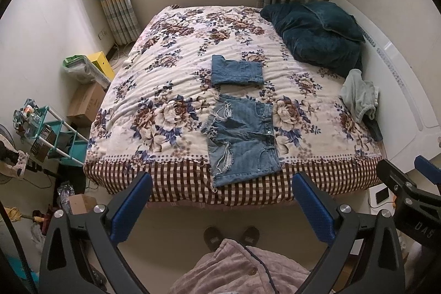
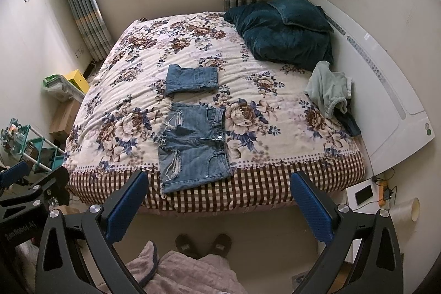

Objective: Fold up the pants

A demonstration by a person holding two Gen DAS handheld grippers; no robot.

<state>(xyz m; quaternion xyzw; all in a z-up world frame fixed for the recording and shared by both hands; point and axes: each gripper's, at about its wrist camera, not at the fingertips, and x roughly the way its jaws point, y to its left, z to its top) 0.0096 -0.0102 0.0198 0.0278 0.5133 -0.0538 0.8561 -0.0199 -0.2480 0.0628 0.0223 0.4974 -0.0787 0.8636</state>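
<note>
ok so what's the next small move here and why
Probably lower both grippers toward the flat denim shorts at the near bed edge. The left gripper and right gripper are both open, empty, and held above the floor short of the bed. Another denim pair already lies folded farther back, so the spread-out pair seems next.

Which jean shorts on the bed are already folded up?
The smaller denim shorts farther up the bed are folded into a neat rectangle. The ripped denim shorts at the near edge lie spread flat, frayed hems showing, not yet folded.
</note>
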